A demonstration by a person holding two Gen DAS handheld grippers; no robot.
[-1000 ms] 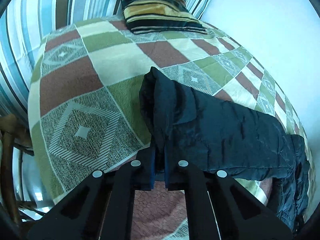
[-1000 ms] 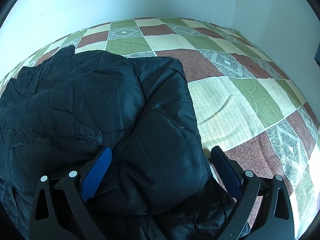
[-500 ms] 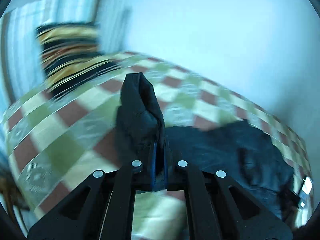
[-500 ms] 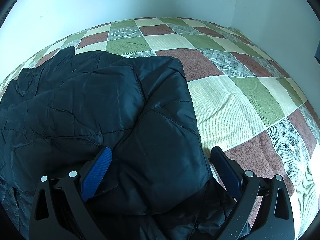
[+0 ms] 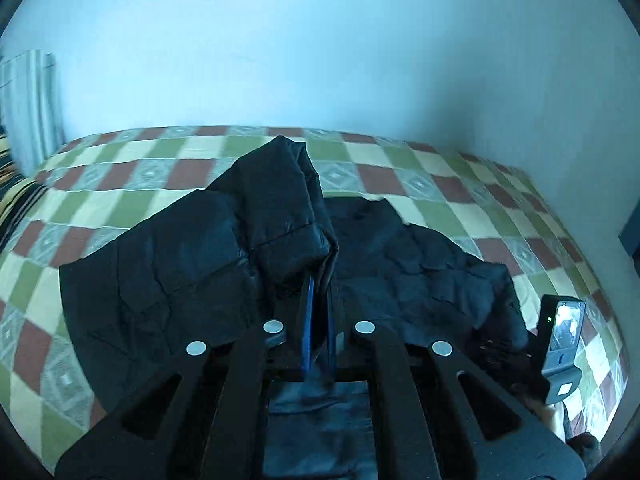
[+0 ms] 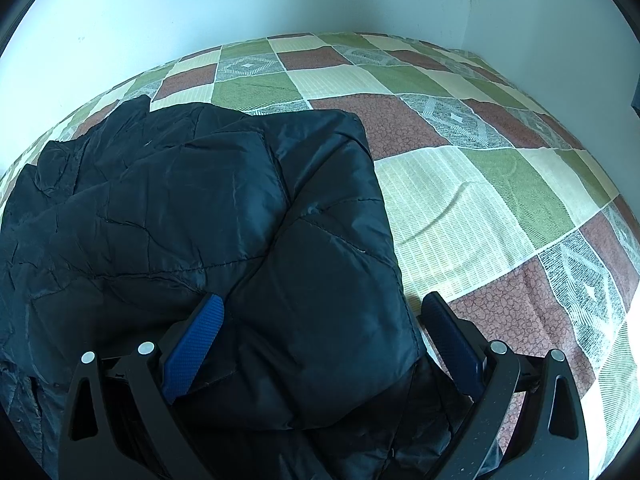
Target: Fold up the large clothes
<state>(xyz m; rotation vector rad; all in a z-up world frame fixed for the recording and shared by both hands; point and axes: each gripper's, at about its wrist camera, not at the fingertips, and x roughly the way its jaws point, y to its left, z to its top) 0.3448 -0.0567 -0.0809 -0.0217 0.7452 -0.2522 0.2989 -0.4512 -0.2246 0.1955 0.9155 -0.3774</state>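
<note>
Since 1 second ago the left gripper [image 5: 318, 308] has swung away from the striped pillows toward the plain wall, carrying a fold of the dark jacket [image 5: 224, 264] up and across; the right wrist view is unchanged over the same interval.

Left gripper: clenched, its 2 blue pads pressed close together on a raised fold of the jacket, which stands up in a peak above the fingertips [image 5: 308, 296]. Right gripper [image 6: 320, 340]: released, its 2 blue pads spread wide, resting on the jacket, 1 pad on the fabric at the left and 1 at the garment's right edge; the pads do not pinch it.

Location of the jacket: lying on the checked bedspread [image 6: 460, 208], bunched and partly doubled over, with the wall behind the bed.

Differences between views: the left wrist view alone shows the lifted fold, the striped pillow edge [image 5: 16, 204] at far left, and the camera unit [image 5: 562, 344] of the other gripper at lower right. The right wrist view alone shows the room corner and the folded upper layer of the jacket [image 6: 248, 216] lying flat with a squared right edge.

Count: 1 jacket, 1 bedspread, 2 grippers, 4 blue pads.
</note>
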